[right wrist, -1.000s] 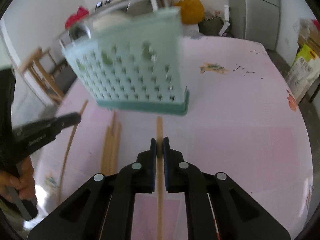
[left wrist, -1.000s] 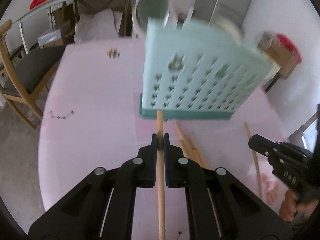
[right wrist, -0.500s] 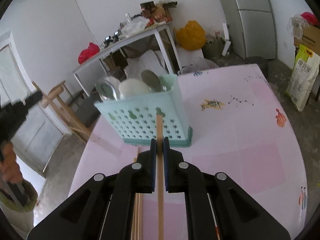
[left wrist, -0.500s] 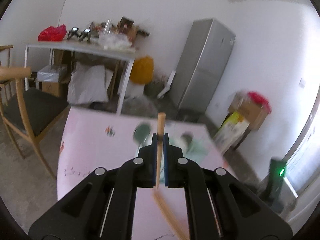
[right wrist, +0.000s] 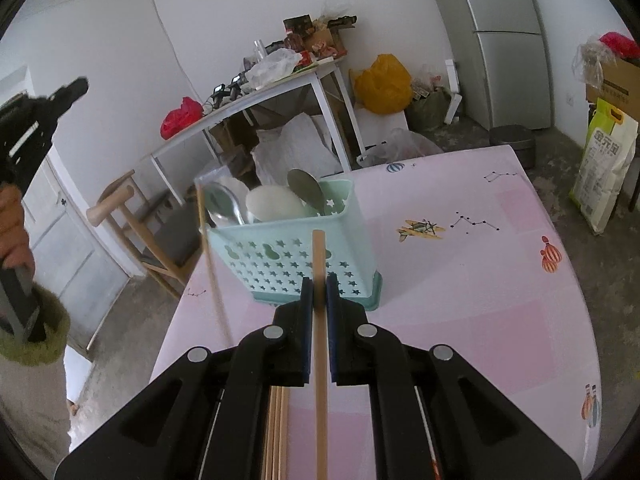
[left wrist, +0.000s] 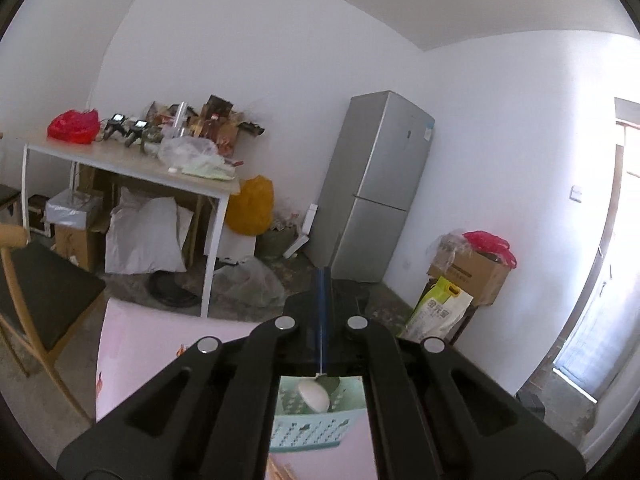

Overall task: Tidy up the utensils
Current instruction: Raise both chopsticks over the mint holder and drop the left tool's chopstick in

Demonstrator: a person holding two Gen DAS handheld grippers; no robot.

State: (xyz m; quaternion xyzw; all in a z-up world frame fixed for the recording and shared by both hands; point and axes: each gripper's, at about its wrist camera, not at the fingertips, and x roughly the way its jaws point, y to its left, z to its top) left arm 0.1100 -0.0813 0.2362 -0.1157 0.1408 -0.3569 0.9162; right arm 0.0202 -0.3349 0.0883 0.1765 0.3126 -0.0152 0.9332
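Note:
A teal perforated basket (right wrist: 296, 258) stands on the pink table (right wrist: 460, 312); metal and white spoons (right wrist: 272, 202) stand in it. My right gripper (right wrist: 320, 282) is shut on a wooden chopstick (right wrist: 319, 248) whose tip reaches in front of the basket's near wall. My left gripper (left wrist: 322, 280) is raised and points out into the room; its jaws are closing with nothing between them. It also shows high at the left, left gripper (right wrist: 76, 87). Another chopstick (right wrist: 210, 252) slants by the basket's left corner, free of both grippers. Several loose chopsticks (right wrist: 276, 420) lie under my right gripper.
A wooden chair (right wrist: 120, 204) stands off the table's left edge. A cluttered white side table (left wrist: 132, 160), a grey fridge (left wrist: 376, 184) and boxes and bags on the floor stand beyond. A hand in a green furry cuff (right wrist: 36, 340) holds the left gripper.
The left gripper rose high and tilted up toward the room, and the chopstick it held is gone from its fingers. The right gripper lifted a little with its chopstick.

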